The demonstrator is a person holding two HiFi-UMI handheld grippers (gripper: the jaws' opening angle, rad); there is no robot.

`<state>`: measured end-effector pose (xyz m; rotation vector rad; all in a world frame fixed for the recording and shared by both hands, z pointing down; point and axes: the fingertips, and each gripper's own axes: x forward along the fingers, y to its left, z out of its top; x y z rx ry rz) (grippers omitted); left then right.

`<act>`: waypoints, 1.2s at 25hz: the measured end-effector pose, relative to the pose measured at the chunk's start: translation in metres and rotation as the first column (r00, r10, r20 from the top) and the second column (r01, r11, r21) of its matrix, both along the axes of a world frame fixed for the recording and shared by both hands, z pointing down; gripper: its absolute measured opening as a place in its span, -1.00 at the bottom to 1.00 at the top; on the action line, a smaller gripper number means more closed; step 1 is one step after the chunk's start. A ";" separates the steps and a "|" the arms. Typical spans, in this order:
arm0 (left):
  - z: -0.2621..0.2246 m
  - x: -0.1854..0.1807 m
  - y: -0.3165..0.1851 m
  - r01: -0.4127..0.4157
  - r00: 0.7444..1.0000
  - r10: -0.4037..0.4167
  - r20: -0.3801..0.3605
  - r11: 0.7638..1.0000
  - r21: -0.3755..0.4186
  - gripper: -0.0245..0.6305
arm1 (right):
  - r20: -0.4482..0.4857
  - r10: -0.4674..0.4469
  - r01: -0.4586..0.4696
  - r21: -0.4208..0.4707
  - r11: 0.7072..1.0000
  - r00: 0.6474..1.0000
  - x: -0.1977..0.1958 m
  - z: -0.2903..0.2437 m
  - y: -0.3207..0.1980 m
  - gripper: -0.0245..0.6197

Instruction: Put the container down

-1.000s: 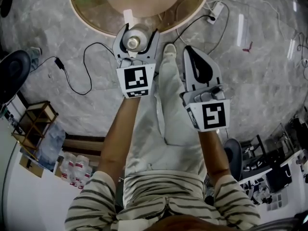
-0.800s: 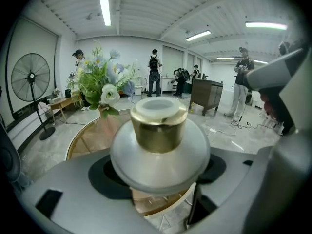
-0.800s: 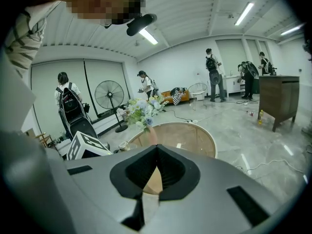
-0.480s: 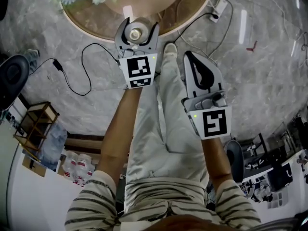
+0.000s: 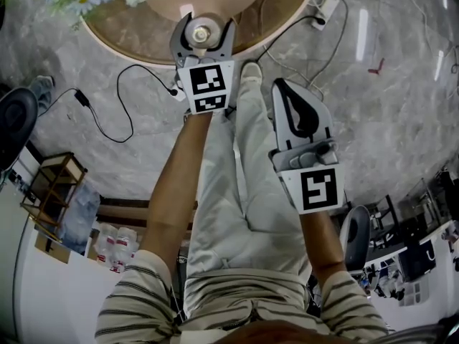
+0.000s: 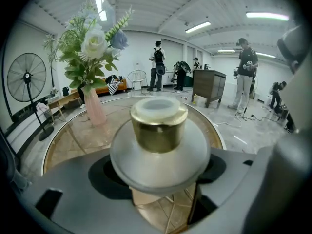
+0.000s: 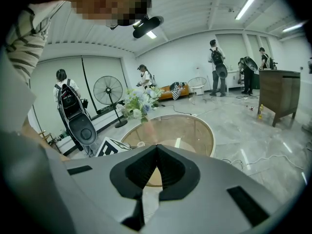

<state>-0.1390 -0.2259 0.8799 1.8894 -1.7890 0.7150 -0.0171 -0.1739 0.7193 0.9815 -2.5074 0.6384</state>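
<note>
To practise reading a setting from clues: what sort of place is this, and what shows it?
Probably a large shared workshop or lab hall, not a home: ceiling strip lights, several people with backpacks standing about, and loose cables across the stone-look floor.

My left arm [image 5: 176,185] reaches straight ahead, farther out than my right. Its tool [image 5: 208,26] has its jaws set wide, clamped on either side of the container [image 6: 158,126]. My right arm [image 5: 321,239] is held closer to my body, and its tool [image 5: 283,86] points forward with jaws pressed together on nothing. Both forearms are bare below striped sleeves [image 5: 136,299]. The two tools sit side by side, apart.
</note>
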 end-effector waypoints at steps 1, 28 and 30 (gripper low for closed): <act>0.004 0.001 -0.002 -0.002 1.000 0.002 0.003 1.000 -0.005 0.09 | -0.003 0.002 -0.002 -0.004 1.000 1.000 0.002 0.002 -0.001 -0.90; 0.006 -0.001 -0.016 0.056 0.997 -0.056 -0.046 0.998 -0.001 0.23 | 0.018 0.005 -0.005 -0.023 1.000 1.000 0.008 -0.001 0.004 -0.90; 0.001 0.001 -0.016 0.056 0.997 -0.056 -0.043 0.998 0.003 0.25 | 0.021 0.010 -0.009 -0.016 1.000 1.000 0.010 -0.004 0.004 -0.90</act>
